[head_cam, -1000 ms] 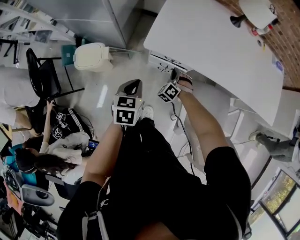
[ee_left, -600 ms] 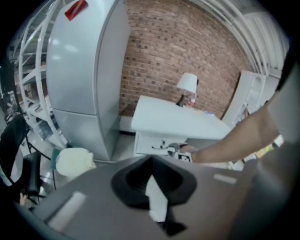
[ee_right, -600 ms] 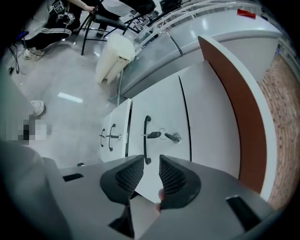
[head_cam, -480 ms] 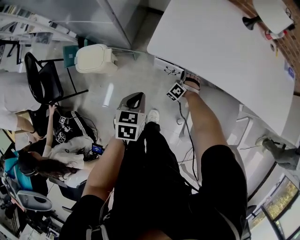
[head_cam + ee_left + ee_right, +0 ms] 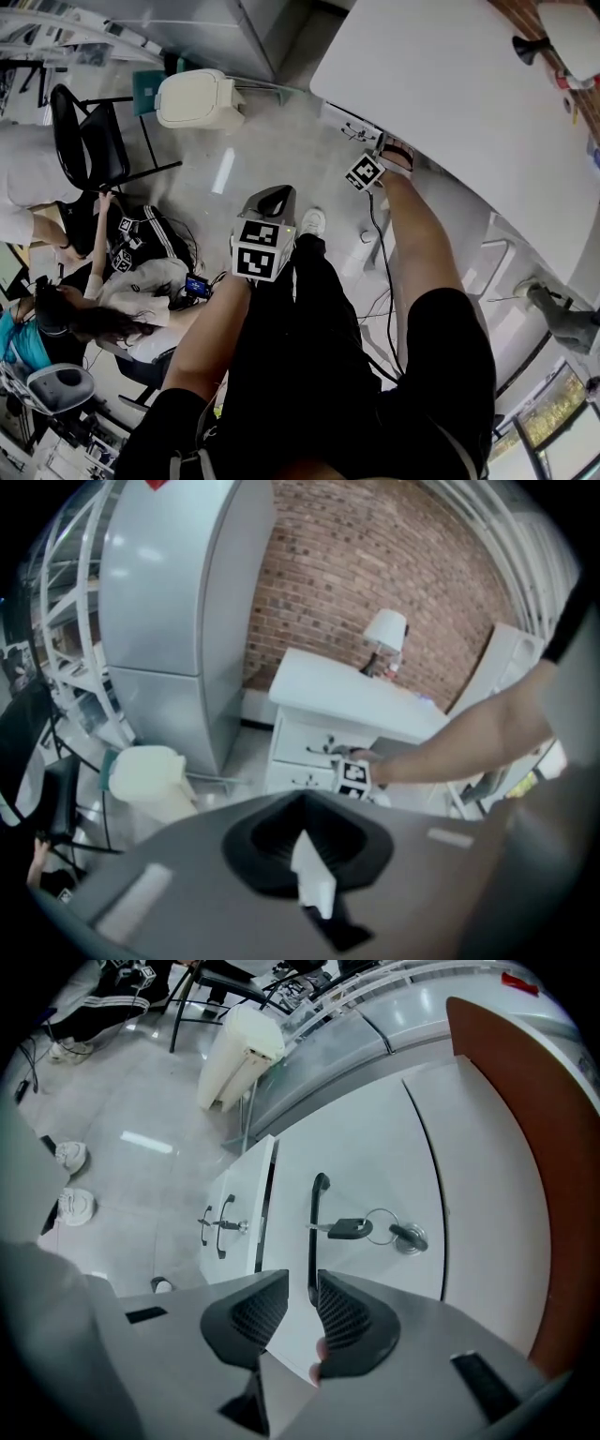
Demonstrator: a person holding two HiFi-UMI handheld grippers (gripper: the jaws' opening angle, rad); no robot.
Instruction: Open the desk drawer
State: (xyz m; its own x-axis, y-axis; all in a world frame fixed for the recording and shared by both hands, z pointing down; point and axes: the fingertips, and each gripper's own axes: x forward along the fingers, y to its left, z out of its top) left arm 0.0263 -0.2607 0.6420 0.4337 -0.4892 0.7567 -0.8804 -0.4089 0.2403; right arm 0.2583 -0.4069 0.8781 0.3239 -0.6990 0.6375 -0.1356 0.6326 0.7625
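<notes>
The white desk (image 5: 469, 103) has a drawer front (image 5: 366, 1147) with a long black handle (image 5: 315, 1232); beside the handle a key (image 5: 349, 1229) on a ring sits in the lock (image 5: 410, 1237). My right gripper (image 5: 302, 1283) is open, its two ribbed pads straddling the handle's near end without pinching it. In the head view the right gripper (image 5: 375, 159) reaches under the desk edge. My left gripper (image 5: 272, 197) hangs over the floor, away from the desk, shut and empty; its closed tips (image 5: 302, 799) point toward the drawers (image 5: 314, 742).
A second drawer with small black handles (image 5: 225, 1225) lies beside the first. A white bin (image 5: 197, 98) and a black chair (image 5: 84, 141) stand on the floor at left, with people sitting nearby (image 5: 112, 309). A cable (image 5: 380, 244) trails under the desk.
My right gripper has moved forward to the desk's drawer front and now straddles the handle. The left gripper has stayed roughly where it was.
</notes>
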